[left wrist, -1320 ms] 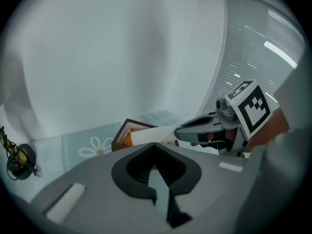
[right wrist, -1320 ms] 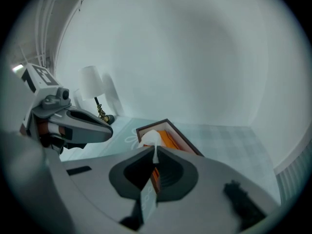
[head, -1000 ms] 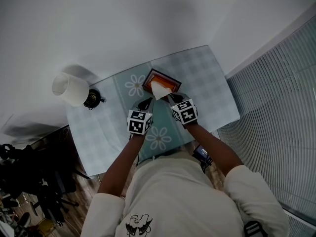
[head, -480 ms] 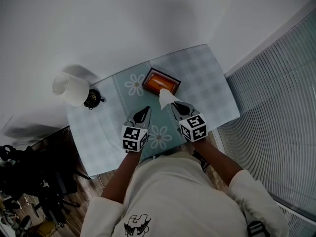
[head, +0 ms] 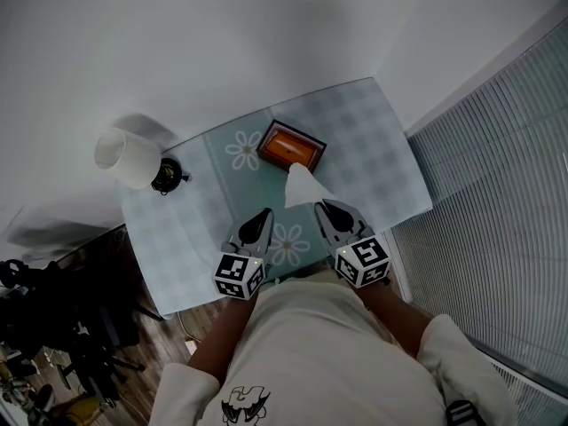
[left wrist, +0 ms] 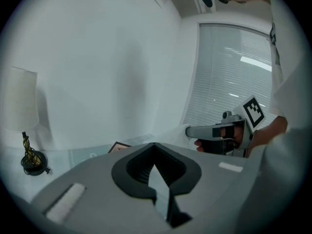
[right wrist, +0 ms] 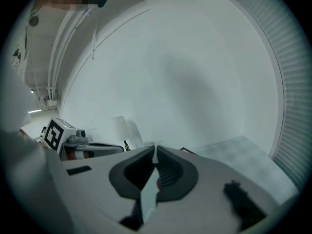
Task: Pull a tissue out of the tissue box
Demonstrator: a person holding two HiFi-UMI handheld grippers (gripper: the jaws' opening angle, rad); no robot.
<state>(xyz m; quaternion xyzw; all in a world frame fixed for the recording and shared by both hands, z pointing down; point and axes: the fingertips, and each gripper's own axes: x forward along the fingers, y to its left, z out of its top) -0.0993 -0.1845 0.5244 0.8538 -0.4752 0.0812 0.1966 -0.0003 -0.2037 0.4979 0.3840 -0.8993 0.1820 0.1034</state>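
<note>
White tissue [head: 304,185], peaked, near orange tissue box [head: 291,145]

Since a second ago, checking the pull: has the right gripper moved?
Yes. The right gripper, shut on the tissue, has drawn back from the tissue box.

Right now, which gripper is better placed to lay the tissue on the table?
Right: the right gripper is shut on the tissue; the left gripper is shut on nothing, beside it.
</note>
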